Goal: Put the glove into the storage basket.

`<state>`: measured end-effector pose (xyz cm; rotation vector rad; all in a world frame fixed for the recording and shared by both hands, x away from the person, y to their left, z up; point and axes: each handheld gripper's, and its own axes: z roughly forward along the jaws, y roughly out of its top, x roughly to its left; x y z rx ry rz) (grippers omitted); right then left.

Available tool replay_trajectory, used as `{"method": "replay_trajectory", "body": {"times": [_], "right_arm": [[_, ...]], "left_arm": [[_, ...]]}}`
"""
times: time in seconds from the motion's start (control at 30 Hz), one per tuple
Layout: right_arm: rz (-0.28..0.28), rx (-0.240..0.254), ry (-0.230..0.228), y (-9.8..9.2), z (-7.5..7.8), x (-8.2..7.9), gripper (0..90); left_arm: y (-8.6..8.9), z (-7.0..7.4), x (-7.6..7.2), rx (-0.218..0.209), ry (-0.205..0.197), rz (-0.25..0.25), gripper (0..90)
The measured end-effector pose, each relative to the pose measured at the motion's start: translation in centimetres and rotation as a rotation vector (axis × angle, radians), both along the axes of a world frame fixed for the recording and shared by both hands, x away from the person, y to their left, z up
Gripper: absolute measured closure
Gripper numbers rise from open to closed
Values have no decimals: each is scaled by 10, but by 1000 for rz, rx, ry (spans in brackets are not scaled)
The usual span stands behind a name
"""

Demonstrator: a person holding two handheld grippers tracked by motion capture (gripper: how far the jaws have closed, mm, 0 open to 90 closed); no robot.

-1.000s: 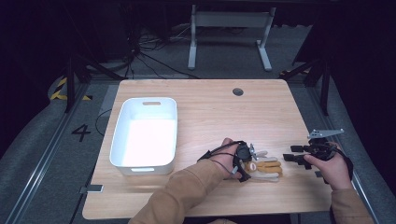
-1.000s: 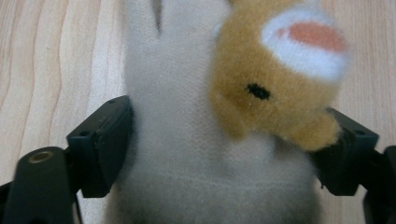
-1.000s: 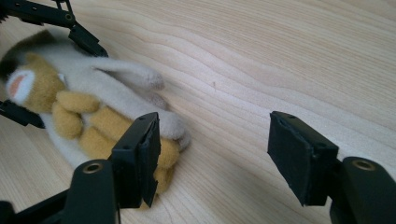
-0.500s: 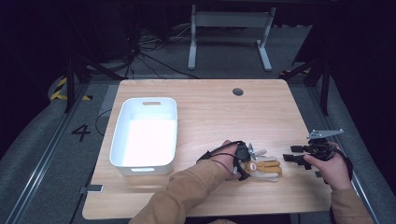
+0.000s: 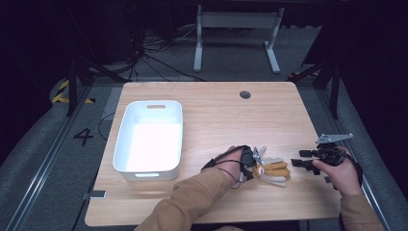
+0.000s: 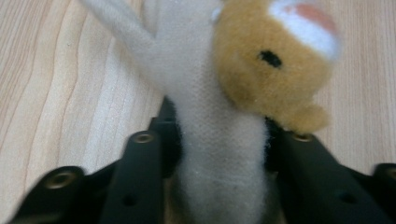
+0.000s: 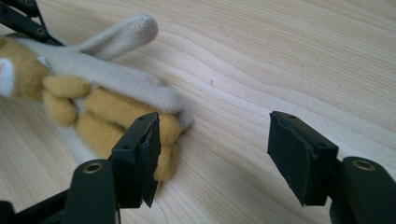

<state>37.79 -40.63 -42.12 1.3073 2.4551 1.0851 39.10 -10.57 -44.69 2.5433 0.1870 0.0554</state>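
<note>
Tabletop (image 5: 211, 115) from the high view carries a white bin (image 5: 150, 137) at the left and a soft toy (image 5: 272, 171) near the front edge, between the two hands. The left tool (image 5: 254, 162) sits at the toy's left end, and the right tool (image 5: 302, 160) waits just beside its other end.

In the left gripper view, the left tool (image 6: 219, 154) is clenched on a pale, thin part of the toy (image 6: 219, 116). The cloth is soft, so it may slip out if the toy is lifted quickly.

In the right gripper view, the right tool (image 7: 215, 149) is released, with nothing between the jaws. One jaw is over the toy's (image 7: 102, 102) yellow end, so closing from here may catch only an edge, or push the toy aside.
</note>
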Motion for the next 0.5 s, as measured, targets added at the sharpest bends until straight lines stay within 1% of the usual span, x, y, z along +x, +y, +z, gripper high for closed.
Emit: {"method": "replay_trajectory", "body": {"times": [0.1,0.17,0.2,0.23,0.27,0.37,0.4,0.43,0.47,0.5], "right_arm": [[-2,0,-4,0,0,0,350],[-3,1,-6,0,1,0,351],[-3,1,-6,0,1,0,351],[-3,2,-7,0,1,0,351],[-3,2,-6,0,1,0,351],[-2,3,-4,-1,0,0,351],[-3,5,-4,-1,0,0,351],[-3,5,-4,-1,0,0,351],[-3,5,-4,-1,0,0,351],[-5,7,-5,-2,0,0,352]], "left_arm": [[0,0,0,1,18,19,734],[2,0,1,-10,37,33,742],[2,0,1,-10,37,33,745],[3,-1,3,-23,46,38,746],[3,-1,3,-26,48,42,748],[2,0,2,-25,48,57,754],[2,0,2,-23,52,68,755],[1,1,2,-16,63,78,758],[1,1,3,-18,72,92,759],[1,1,3,-18,72,92,759]]}}
